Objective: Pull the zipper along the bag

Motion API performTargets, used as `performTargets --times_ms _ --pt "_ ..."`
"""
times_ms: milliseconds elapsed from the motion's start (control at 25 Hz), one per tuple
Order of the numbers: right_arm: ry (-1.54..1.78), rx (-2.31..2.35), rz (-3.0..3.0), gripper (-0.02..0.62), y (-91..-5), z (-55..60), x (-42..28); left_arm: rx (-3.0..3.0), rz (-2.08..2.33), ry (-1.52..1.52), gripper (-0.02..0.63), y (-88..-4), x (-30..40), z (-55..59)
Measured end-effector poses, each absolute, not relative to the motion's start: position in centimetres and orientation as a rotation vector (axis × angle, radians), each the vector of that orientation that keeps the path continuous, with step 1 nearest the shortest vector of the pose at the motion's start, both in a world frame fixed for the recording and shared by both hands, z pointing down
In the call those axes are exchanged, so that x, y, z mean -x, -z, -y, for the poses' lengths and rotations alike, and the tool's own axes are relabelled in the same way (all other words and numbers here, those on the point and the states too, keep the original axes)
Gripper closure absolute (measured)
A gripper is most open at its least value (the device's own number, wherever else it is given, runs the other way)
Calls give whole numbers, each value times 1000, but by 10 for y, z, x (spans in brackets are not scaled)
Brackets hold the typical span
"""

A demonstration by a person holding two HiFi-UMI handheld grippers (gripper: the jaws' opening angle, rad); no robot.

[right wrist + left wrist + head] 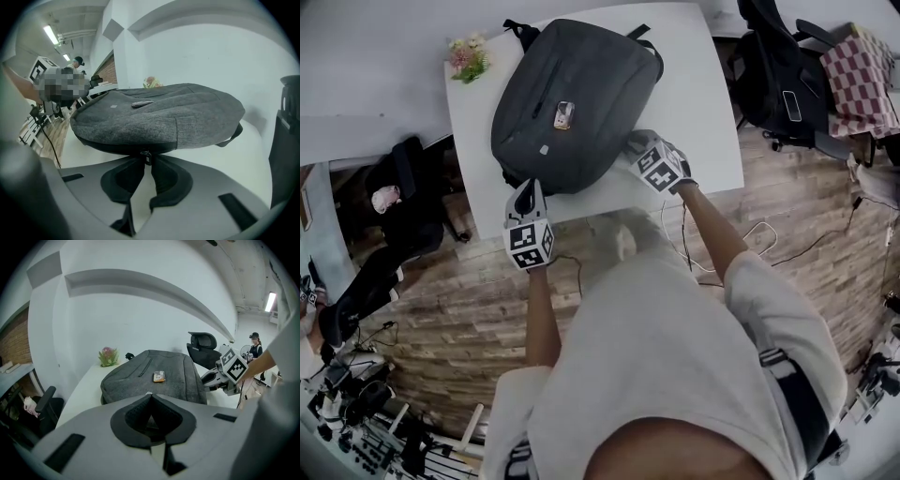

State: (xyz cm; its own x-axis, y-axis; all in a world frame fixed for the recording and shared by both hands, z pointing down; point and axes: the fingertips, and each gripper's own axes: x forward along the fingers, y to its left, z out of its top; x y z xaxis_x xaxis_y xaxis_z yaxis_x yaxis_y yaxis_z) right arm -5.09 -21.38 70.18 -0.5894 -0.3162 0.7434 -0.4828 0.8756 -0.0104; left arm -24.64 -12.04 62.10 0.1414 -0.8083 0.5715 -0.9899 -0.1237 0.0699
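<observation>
A grey bag (577,94) lies flat across the middle of the white tabletop (703,112). Its strap end points toward the far edge and its rounded bottom reaches close to the near edge. A small orange tag (563,114) sits on its upper face, about midway. A bunch of flowers (469,58) stands at the far left corner, just beside the bag's top.

The right tongs (146,157) come in low at the bag's side that faces the right edge of the tabletop. Their tips are drawn narrow and pinch the zip pull (146,155), which hangs from the dark seam under the bag's bulging side. Behind the tips the jaws spread apart again over bare tabletop.

The left tongs (149,395) are at the near edge of the tabletop, against the bag's near left corner. Their jaws are pressed fully together, tips meeting just short of the grey fabric. Whether they pinch any of it cannot be told. From there the right tongs' marker cube (233,364) shows beyond the bag's other near corner.
</observation>
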Motion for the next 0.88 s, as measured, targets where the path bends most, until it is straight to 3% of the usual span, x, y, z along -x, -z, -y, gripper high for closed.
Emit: performTargets --times_ms 520,880 --pt "-190 -589 2215 577 -693 202 40 -2026 1723 -758 578 -627 270 115" --pt "-202 -601 2202 577 -695 203 36 -2269 1458 -1431 575 -649 288 104"
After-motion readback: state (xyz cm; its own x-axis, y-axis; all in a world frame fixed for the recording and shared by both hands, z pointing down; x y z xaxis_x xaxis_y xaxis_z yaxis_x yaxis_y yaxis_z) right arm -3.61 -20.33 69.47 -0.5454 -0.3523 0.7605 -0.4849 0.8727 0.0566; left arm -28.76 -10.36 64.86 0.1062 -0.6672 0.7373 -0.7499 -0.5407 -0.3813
